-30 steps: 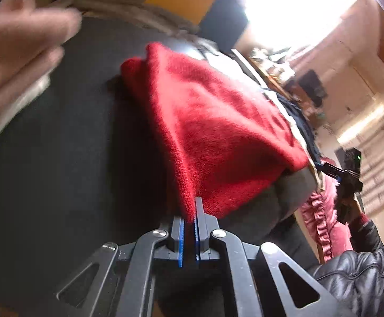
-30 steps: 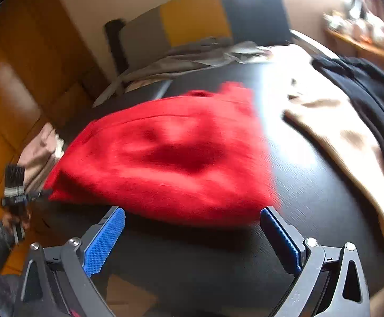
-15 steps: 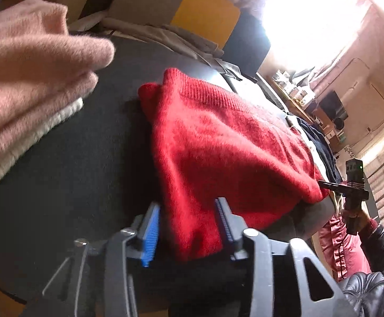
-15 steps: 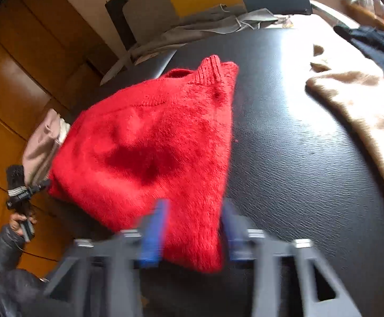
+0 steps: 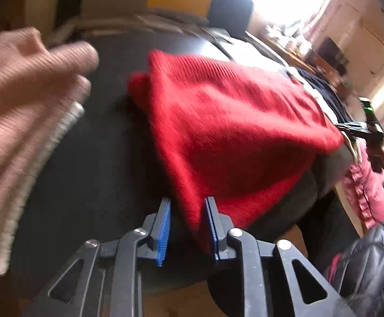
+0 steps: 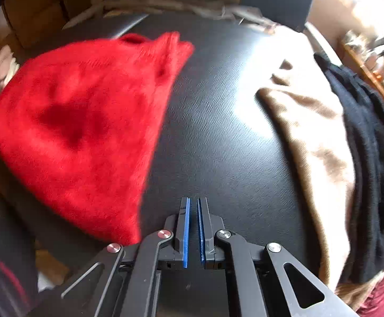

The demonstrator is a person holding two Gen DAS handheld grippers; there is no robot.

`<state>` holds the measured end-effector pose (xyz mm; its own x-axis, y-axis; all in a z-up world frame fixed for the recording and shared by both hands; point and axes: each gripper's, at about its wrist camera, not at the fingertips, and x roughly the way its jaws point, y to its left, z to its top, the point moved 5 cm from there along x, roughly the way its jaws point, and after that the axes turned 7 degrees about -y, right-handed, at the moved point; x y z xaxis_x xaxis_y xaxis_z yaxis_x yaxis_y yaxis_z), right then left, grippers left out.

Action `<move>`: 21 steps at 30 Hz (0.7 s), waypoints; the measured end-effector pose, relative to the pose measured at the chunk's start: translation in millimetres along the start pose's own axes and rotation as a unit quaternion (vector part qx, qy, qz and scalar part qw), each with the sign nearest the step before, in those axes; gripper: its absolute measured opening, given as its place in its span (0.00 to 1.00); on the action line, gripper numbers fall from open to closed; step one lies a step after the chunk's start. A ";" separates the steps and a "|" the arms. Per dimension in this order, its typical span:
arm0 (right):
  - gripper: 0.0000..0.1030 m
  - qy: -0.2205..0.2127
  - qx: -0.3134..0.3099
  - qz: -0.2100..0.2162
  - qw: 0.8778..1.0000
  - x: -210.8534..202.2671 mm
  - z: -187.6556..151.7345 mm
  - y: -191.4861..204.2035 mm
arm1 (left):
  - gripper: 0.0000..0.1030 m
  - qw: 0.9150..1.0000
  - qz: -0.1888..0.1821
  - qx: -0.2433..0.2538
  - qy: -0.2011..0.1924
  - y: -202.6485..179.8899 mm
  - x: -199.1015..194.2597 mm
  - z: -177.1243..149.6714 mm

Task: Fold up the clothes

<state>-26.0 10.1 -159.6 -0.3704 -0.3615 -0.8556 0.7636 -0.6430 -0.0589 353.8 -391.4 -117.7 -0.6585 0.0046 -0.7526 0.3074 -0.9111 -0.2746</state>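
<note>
A red knitted sweater [image 5: 231, 132] lies folded on the black table [image 5: 99, 158]. Its near corner hangs between the jaws of my left gripper [image 5: 188, 200]. They are closing: the fabric lies against the right pad, and a gap shows at the left pad [image 5: 164, 224]. In the right wrist view the same sweater [image 6: 81, 121] lies to the left. My right gripper [image 6: 193, 199] is shut over the bare table [image 6: 218, 132], with nothing between its pads and the sweater's edge just beside it.
Folded pink and cream garments [image 5: 20, 92] are stacked at the table's left. A beige garment [image 6: 319, 145] and a black one [image 6: 371, 145] lie on the right. A grey cloth [image 6: 165, 2] lies at the far edge, with chairs behind it. A black jacket sleeve [image 5: 371, 264] is nearby.
My left jaws opened off the sweater's corner, then narrowed around it again. My right jaws went from wide open to shut; the sweater's corner, between them half a second ago, now lies to their left.
</note>
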 end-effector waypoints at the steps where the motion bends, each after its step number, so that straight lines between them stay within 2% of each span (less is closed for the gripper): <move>1: 0.08 -0.021 0.006 0.008 1.000 -7.0 7.7 4.5 | 0.26 1.000 -0.001 -0.008 -0.014 -0.8 -8.6 3.4; 2: 0.10 -0.041 0.007 0.021 0.999 -14.1 16.0 11.3 | 0.27 0.999 -0.004 -0.014 -0.033 -5.8 -18.3 7.7; 4: 0.25 -0.076 -0.010 0.047 0.996 -26.3 35.8 32.7 | 0.29 0.997 -0.023 -0.021 -0.073 -20.9 -33.9 15.5; 6: 0.56 -0.097 -0.040 0.079 0.991 -29.4 58.6 66.2 | 0.32 0.994 -0.051 -0.012 -0.099 -45.7 -37.3 19.6; 8: 0.59 -0.108 -0.077 0.102 0.986 -24.6 78.4 100.6 | 0.32 0.991 -0.071 0.008 -0.111 -75.9 -31.6 20.1; 12: 0.59 -0.104 -0.145 0.115 0.977 3.9 112.8 164.8 | 0.32 0.992 -0.057 0.067 -0.093 -116.4 10.9 19.9; 16: 0.59 -0.074 -0.186 0.073 0.977 42.0 135.3 197.4 | 0.32 0.990 -0.044 0.118 -0.071 -135.9 45.8 17.5; 20: 0.58 -0.050 -0.191 0.029 0.980 76.6 155.1 196.4 | 0.33 0.989 -0.039 0.140 -0.024 -144.6 80.6 5.5; 21: 0.62 -0.050 -0.187 0.020 0.981 81.5 159.2 191.6 | 0.33 0.988 -0.047 0.147 -0.023 -146.1 80.0 1.2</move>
<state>5.9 -250.0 -158.7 -0.3716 -0.4575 -0.8078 0.9125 -0.3404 -0.2270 255.4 -258.4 -137.1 -0.7070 0.0816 -0.7025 0.0361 -0.9879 -0.1510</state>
